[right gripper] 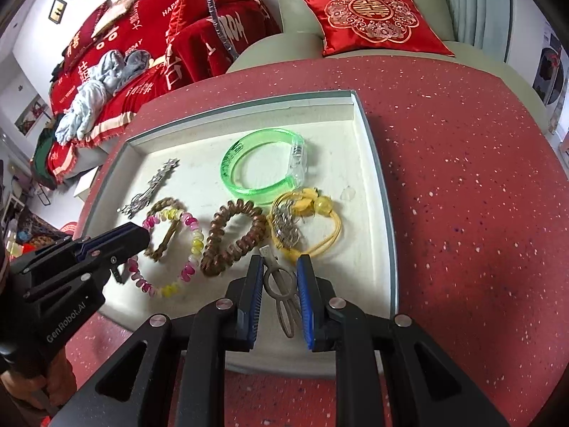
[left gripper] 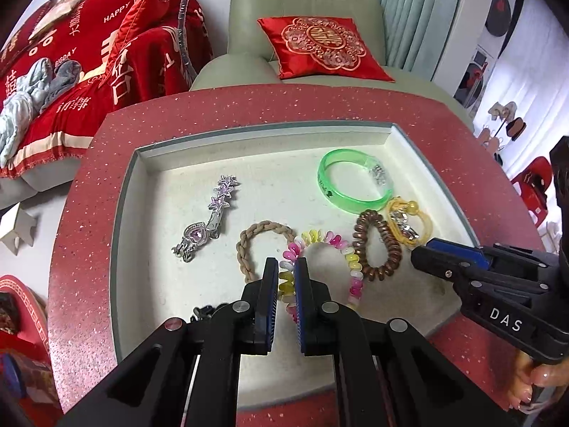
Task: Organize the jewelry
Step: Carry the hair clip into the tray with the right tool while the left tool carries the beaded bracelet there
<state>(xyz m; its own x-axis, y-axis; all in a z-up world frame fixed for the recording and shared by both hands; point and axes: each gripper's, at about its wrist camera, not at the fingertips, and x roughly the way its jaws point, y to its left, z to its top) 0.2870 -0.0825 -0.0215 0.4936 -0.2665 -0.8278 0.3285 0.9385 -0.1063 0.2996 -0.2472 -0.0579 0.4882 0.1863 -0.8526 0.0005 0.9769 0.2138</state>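
Note:
A white tray [left gripper: 270, 142] [right gripper: 377, 192] on the red table holds the jewelry. In it lie a green bangle [left gripper: 352, 181] [right gripper: 256, 170], a silver star hair clip [left gripper: 213, 210] [right gripper: 153, 188], a beige braided band [left gripper: 263, 238] [right gripper: 167, 235], a pink-yellow bead bracelet [left gripper: 352, 267] [right gripper: 192, 249], a brown spiral hair tie [left gripper: 377, 245] [right gripper: 234, 238] and a yellow corded charm [left gripper: 409, 220] [right gripper: 306, 220]. My left gripper [left gripper: 286, 267] [right gripper: 142, 235] stands narrowly open around the bead bracelet. My right gripper [right gripper: 279, 267] [left gripper: 416, 249] is open around a grey metal hair clip [right gripper: 282, 291].
The red speckled table [left gripper: 89, 249] [right gripper: 462, 178] rings the tray. Behind it stands a green armchair [left gripper: 306, 0] with a red embroidered cushion [left gripper: 323, 46] [right gripper: 373, 17]. A sofa with red blankets [left gripper: 89, 53] is at the left.

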